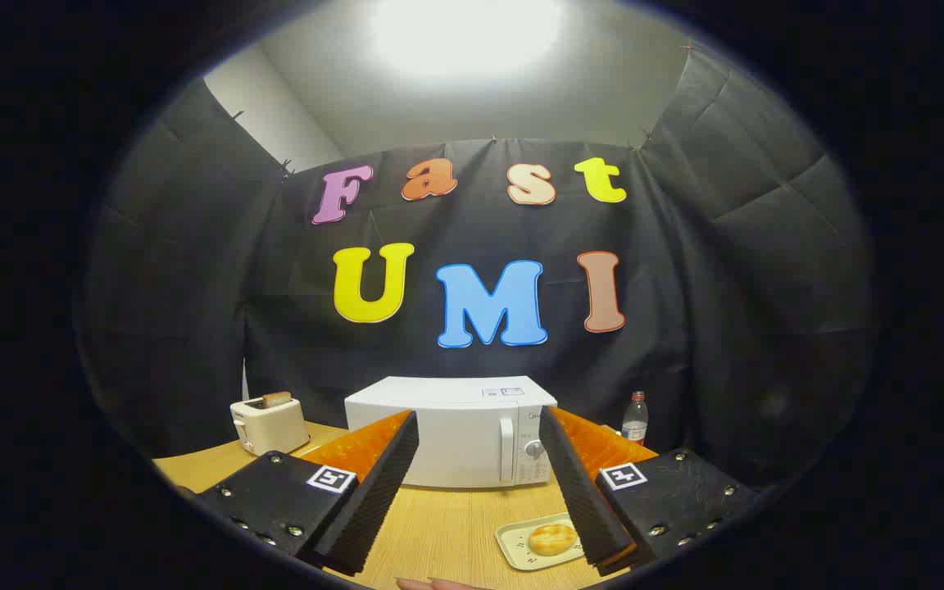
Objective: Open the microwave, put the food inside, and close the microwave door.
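Ahead, closed microwave beyond spread, empty fingers; bun on tray near right finger.

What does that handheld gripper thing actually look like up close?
The gripper has two long wedge-shaped fingers with ribbed inner faces, tapering toward the microwave. Each grows from a flat block fastened with small silver screws. On top of each block sits a square black-and-white marker. No cables are visible. The fingers stand apart, holding nothing.
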